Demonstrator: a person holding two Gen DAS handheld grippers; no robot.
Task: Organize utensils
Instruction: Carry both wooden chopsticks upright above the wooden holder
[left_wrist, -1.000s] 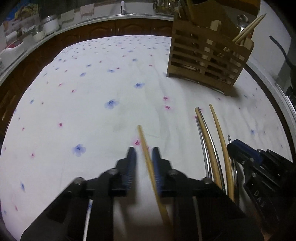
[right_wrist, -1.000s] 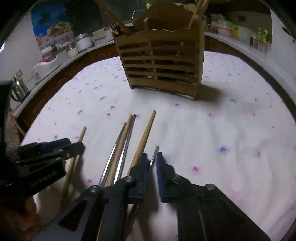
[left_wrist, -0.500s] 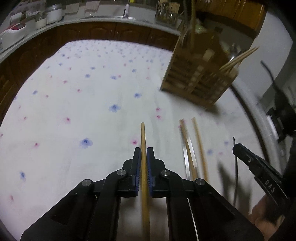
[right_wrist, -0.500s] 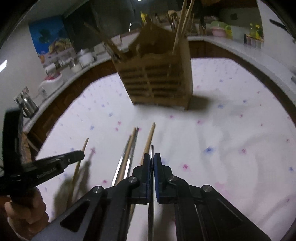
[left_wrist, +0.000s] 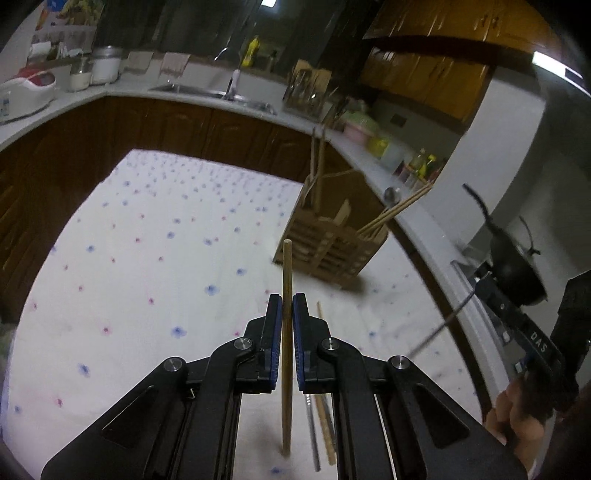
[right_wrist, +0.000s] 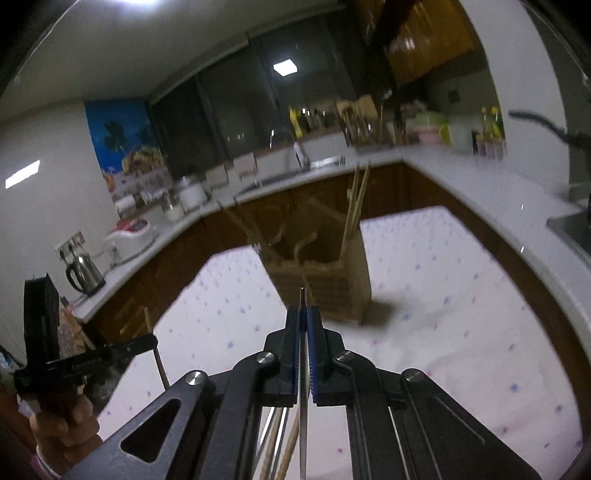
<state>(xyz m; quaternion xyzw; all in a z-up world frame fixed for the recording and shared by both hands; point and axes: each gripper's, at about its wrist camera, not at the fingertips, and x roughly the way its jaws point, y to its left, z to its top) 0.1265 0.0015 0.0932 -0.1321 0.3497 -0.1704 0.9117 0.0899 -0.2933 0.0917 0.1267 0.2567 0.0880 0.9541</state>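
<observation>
My left gripper (left_wrist: 287, 300) is shut on a wooden chopstick (left_wrist: 287, 266), held in the air above the flowered tablecloth (left_wrist: 147, 258). My right gripper (right_wrist: 303, 312) is shut on a thin metal chopstick (right_wrist: 303, 424), also lifted off the cloth. The slatted wooden utensil holder (left_wrist: 332, 254) (right_wrist: 328, 284) stands ahead of both, with chopsticks and a spoon upright in it. Each view also catches the other gripper at its edge: the right gripper (left_wrist: 517, 325) and the left gripper (right_wrist: 110, 350). Several chopsticks (left_wrist: 323, 421) (right_wrist: 279, 443) lie on the cloth beneath the jaws.
A counter (left_wrist: 192, 92) wraps around the table, with a sink (left_wrist: 207, 88), a rice cooker (right_wrist: 129, 230), a kettle (right_wrist: 83, 275) and jars. A dark pan (left_wrist: 513, 266) sits at the right. A hand (right_wrist: 62, 424) holds the left gripper's handle.
Both grippers went from open around their chopsticks to shut on them, then rose off the cloth with them. The utensil holder now sits lower and farther off in both views.
</observation>
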